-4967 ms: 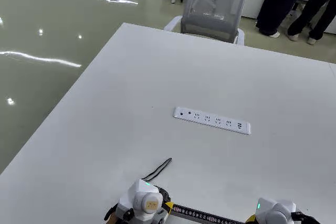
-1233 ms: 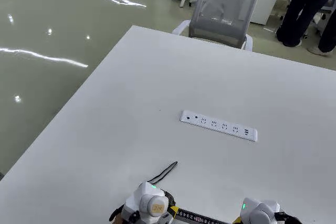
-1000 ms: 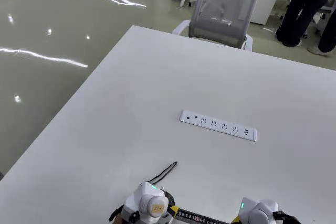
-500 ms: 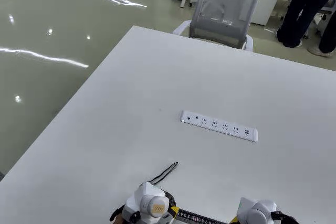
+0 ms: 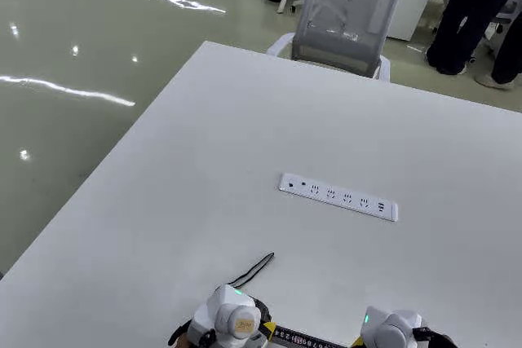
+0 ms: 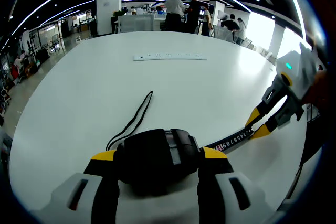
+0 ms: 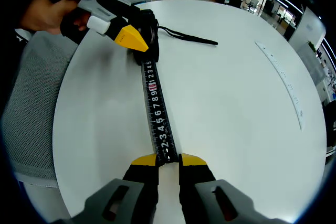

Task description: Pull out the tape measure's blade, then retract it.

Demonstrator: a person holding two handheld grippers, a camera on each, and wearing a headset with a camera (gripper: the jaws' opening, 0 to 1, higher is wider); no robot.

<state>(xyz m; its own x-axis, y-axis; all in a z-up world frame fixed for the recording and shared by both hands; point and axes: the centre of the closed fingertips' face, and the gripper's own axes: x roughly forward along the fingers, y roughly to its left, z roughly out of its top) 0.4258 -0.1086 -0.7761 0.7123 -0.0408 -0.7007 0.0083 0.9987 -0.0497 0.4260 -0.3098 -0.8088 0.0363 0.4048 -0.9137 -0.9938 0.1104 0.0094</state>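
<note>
1. Two grippers share the job. On the left, the left gripper [image 6: 157, 157] has its yellow-tipped jaws clamped on either side of the tape measure's black case [image 6: 157, 167]. It grips near the table's [image 5: 204, 160] near edge, which likely serves to anchor the case so a pull on the tape meets resistance instead of dragging it along.
2. Just beyond the case, its black wrist strap [image 6: 134, 119] lies slack on the table, trailing away from the grippers. It lies loose there, clear of the jaws and the tape's path.
3. Between the grippers the blade [image 7: 157, 114] runs straight and flat just above or on the tabletop, numbers facing up, partly drawn out of the case. Keeping it in line with the case mouth should let it slide without kinking.
4. On the right, the right gripper [image 7: 168, 160] pinches the blade's free end between its closed jaws. Held by the tip like this, the tape can be walked out or fed back at a controlled pace. These pictures alone do not tell which of the two is under way.
5. Farther back and to the right, a white power strip [image 5: 337, 197] lies well apart from the work, unlikely to interfere.
</note>
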